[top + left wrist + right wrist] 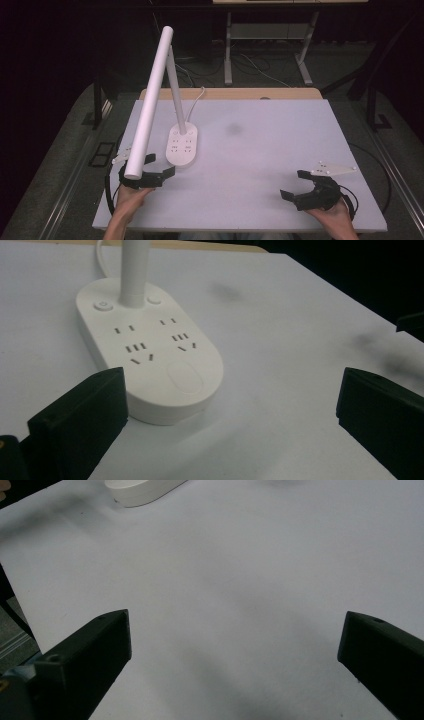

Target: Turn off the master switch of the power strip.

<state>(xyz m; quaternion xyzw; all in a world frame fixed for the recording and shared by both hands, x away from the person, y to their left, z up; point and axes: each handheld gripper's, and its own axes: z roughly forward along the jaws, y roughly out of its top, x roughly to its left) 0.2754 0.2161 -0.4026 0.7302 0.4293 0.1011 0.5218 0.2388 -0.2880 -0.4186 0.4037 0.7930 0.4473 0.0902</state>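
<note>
A white tabletop (260, 150) carried a white desk lamp whose oval base (182, 144) sat toward ten o'clock from the centre of the surface. The base (150, 355) bore two round buttons beside the stem, two groups of socket slots and an oval pad on its near end. A slim stem (176, 90) rose from the base, and a long white lamp bar (150, 100) slanted from high at the far side down toward the near left edge. A white cord (196, 100) ran from the base toward twelve o'clock.

The left tongs (162, 166) sat at about eight o'clock on the tabletop, held by the person's left hand (129, 202), with the jaws spread wide apart and nothing between them; in the left gripper view one jaw lay just beside the near end of the base. The right tongs (295, 185) sat at about four o'clock, well apart from the lamp, in the right hand (334, 215), with the jaws likewise wide apart over bare surface
</note>
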